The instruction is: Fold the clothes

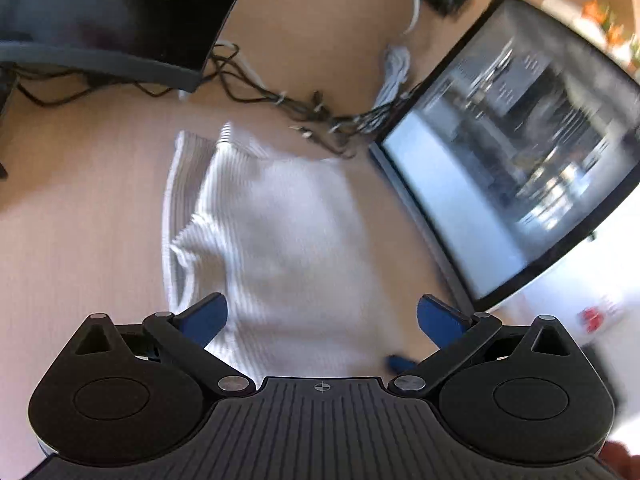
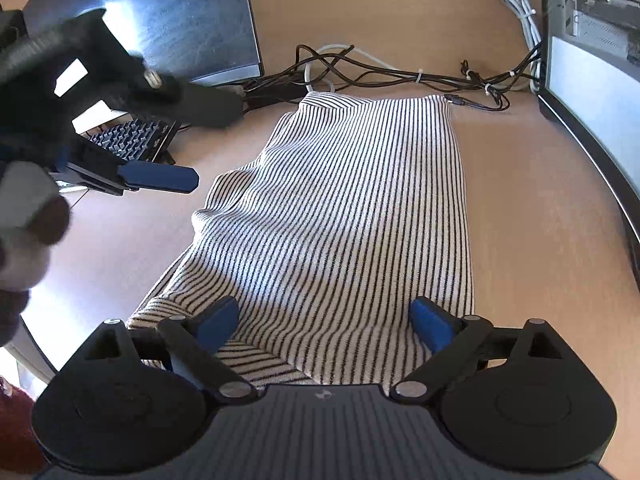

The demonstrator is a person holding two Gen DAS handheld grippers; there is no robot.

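- Right now the striped shirt (image 2: 352, 216) lies partly folded on the worktop (image 2: 532, 208), stretching away ahead of the right gripper (image 2: 324, 320).
- Its fingers (image 2: 218, 322) are spread apart over the near edge, holding nothing, likely ready to pinch it for a fold.
- Left gripper (image 1: 322, 320) fingers are apart too, above the cloth.
- No words can be read anywhere.

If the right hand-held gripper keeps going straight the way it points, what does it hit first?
Most likely the striped garment, which lies straight ahead of the open right hand-held gripper; depth is unclear.
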